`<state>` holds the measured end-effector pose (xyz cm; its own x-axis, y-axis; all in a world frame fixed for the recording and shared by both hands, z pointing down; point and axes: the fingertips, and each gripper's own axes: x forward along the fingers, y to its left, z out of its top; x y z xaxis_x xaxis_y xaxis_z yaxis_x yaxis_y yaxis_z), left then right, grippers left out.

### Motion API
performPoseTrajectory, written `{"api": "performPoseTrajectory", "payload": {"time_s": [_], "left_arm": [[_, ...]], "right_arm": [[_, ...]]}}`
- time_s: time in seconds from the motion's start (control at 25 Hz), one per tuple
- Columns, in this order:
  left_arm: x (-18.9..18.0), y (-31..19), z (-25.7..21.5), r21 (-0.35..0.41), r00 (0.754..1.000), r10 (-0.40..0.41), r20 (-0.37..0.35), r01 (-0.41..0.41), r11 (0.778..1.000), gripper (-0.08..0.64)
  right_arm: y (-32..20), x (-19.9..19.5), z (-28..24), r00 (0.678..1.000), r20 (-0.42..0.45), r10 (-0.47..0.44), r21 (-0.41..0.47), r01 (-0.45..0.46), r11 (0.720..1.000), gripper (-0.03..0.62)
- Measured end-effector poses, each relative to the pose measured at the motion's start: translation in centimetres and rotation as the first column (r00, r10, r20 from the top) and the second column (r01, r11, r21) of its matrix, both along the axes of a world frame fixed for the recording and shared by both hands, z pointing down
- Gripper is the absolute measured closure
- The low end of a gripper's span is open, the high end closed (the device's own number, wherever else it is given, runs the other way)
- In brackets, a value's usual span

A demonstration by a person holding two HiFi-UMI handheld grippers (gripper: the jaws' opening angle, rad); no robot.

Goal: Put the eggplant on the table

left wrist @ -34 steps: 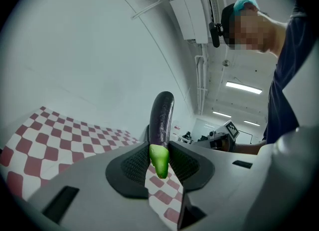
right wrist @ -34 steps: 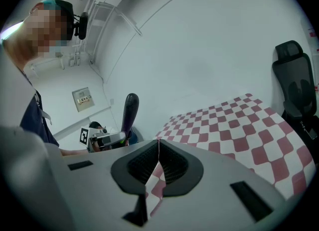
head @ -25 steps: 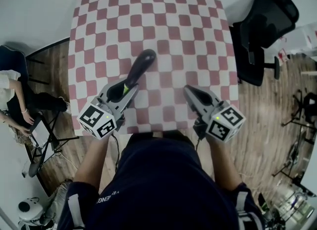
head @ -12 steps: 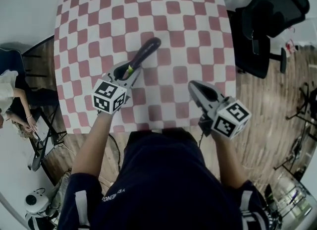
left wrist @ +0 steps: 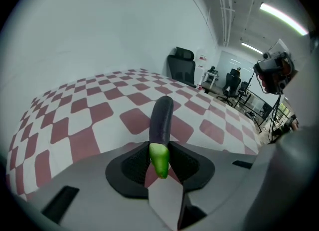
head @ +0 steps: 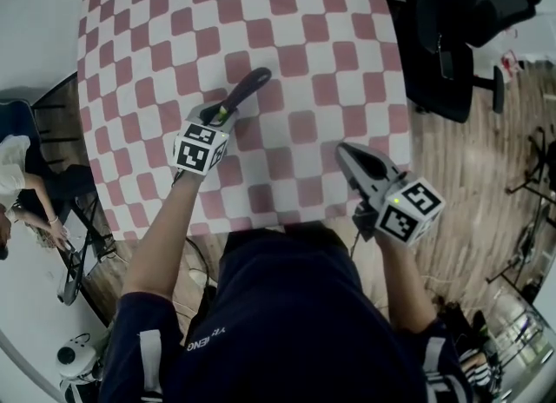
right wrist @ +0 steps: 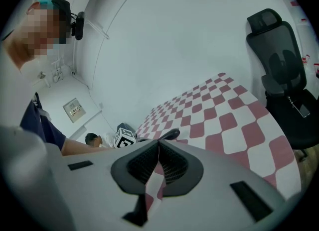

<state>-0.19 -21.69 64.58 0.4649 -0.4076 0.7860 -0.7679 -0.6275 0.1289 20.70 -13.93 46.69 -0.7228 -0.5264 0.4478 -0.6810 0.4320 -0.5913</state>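
Observation:
A dark purple eggplant (head: 246, 90) with a green stem end juts out from my left gripper (head: 217, 117), which is shut on that stem end. In the left gripper view the eggplant (left wrist: 161, 120) points away over the red-and-white checked table (left wrist: 89, 120), and the green stem sits between the pads of the left gripper (left wrist: 159, 158). Its far end hangs low over the cloth; I cannot tell if it touches. My right gripper (head: 347, 151) hovers at the table's near right edge, shut and empty. The right gripper view also shows the eggplant (right wrist: 169, 135).
A black office chair (head: 469, 36) stands right of the table (head: 330, 45) on the wood floor. A seated person (head: 17, 175) is at the far left beside a dark stand. A white wall runs behind the table.
My left gripper has sunk and moved forward over the table, carrying the eggplant with it and tipping it downward. The right gripper has drawn back toward the near right edge.

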Motion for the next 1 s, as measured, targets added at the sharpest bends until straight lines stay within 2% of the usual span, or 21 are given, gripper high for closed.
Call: {"api": "performPoseTrajectory", "payload": {"time_s": [0.24,0.4,0.6,0.84,1.0], "left_arm": [[0.3,-0.2,1.9,-0.047,0.993,0.037,0.114,-0.032,0.998,0.425],[0.3,0.1,2.7,-0.077,0.987,0.056,0.148,-0.045,0.996,0.422],[0.6,0.7,2.8,-0.091,0.987,0.071,0.145,-0.059,0.994,0.354],[0.3,0.9,1.5,-0.065,0.989,0.064,0.13,-0.056,0.996,0.336],[-0.4,1.5,-0.6,-0.033,0.996,0.041,0.083,-0.038,0.999,0.333]], "right_arm": [[0.0,0.2,0.7,1.0,0.011,-0.009,-0.016,0.009,1.0,0.574],[-0.1,0.2,0.7,1.0,0.015,-0.011,-0.016,0.011,1.0,0.574],[0.1,0.3,0.7,1.0,0.021,-0.008,-0.016,0.008,1.0,0.574],[0.2,-0.6,-0.1,0.999,0.028,-0.016,0.0,0.016,1.0,0.574],[0.2,-1.8,-0.9,0.999,0.033,-0.024,0.021,0.023,1.0,0.574]]}}
